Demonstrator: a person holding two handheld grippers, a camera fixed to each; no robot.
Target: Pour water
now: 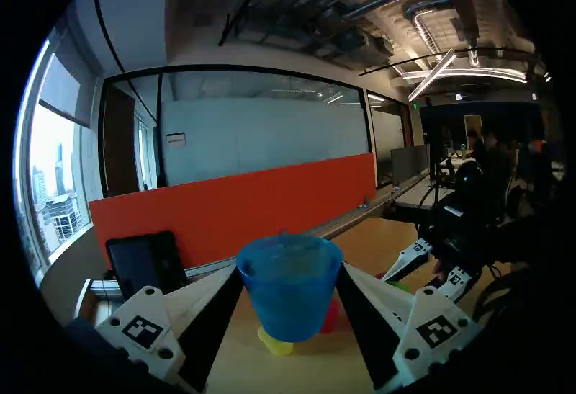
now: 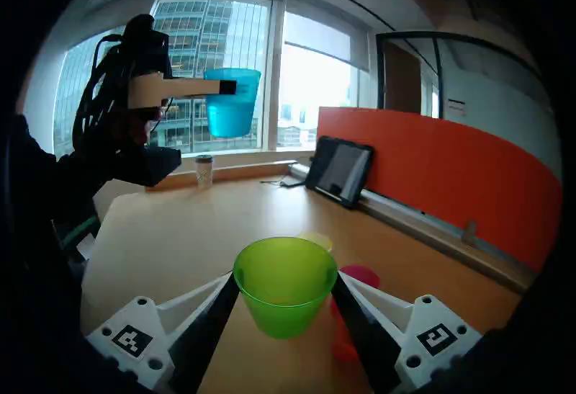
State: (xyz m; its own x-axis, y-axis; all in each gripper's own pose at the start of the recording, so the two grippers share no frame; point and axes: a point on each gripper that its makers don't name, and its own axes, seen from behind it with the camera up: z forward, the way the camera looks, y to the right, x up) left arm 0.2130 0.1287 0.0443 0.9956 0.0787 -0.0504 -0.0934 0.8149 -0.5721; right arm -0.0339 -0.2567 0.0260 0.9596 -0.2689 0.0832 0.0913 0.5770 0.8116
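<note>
Pinching a blue cup [image 1: 289,294] upright with the left tool [image 1: 288,271], both fingers pressed to its sides, held high above the surface [image 2: 180,232] and well apart from the other cup. Pinching a green cup [image 2: 285,299] upright with the right tool [image 2: 284,280], low and near the surface, mouth facing up, no water discernible inside. Impossible to tell through the blue plastic whether carrying any water. Judged stage: both cups in hand, not yet lined up for pouring. Likely trouble from here: pouring from too high or off to one side, sending water past the green rim onto the surface; tipping too fast, splashing over the far edge; gripping smooth tapered plastic too lightly, letting either cup slide or twist between the fingers during the tilt; gripping too hard, buckling a thin wall. Also at risk: a yellow cup [image 2: 317,240] and a pink cup [image 2: 360,276] resting on the surface just beyond the green one, easily knocked or wetted, and a dark tablet [image 2: 340,169] propped by the orange divider [image 2: 461,178] at the back of the surface, possibly within reach of a bad spill. Safer with the blue lip brought close over the green mouth before any tilt.
</note>
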